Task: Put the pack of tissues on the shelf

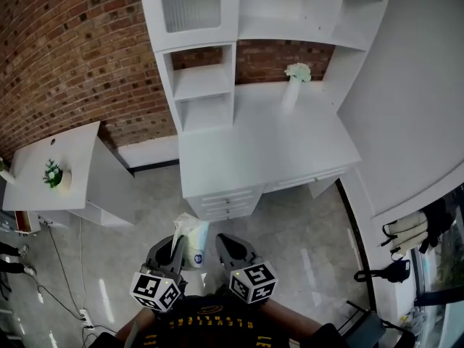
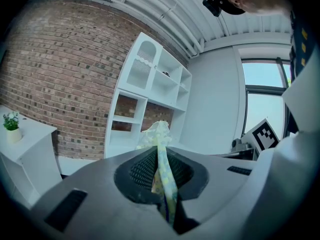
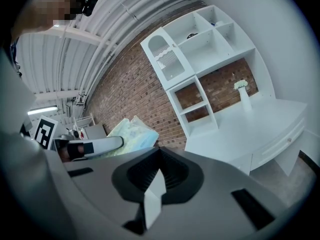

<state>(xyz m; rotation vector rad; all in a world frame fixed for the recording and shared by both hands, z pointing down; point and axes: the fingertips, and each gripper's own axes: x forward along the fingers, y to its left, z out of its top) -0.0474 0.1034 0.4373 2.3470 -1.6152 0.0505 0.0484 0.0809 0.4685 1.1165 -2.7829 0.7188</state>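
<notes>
The pack of tissues [image 1: 190,239] is a soft pale wrapper with a light print, held above the floor in front of the white desk [image 1: 254,151]. My left gripper [image 1: 174,256] is shut on it. In the left gripper view the pack's thin edge [image 2: 159,149] is pinched between the jaws of that gripper [image 2: 162,156]. My right gripper [image 1: 230,251] is beside it to the right, shut and empty [image 3: 159,156]. It sees the pack [image 3: 131,134] off to its left. The white shelf unit [image 1: 203,85] stands on the desk's back, with open cubbies [image 2: 127,119] [image 3: 200,49].
A white vase of flowers [image 1: 296,78] stands on the desk by the brick wall. A white side table [image 1: 43,187] with a small potted plant [image 1: 52,174] is at the left. Desk drawers [image 1: 228,201] face me. Gloves [image 1: 406,230] hang at the right.
</notes>
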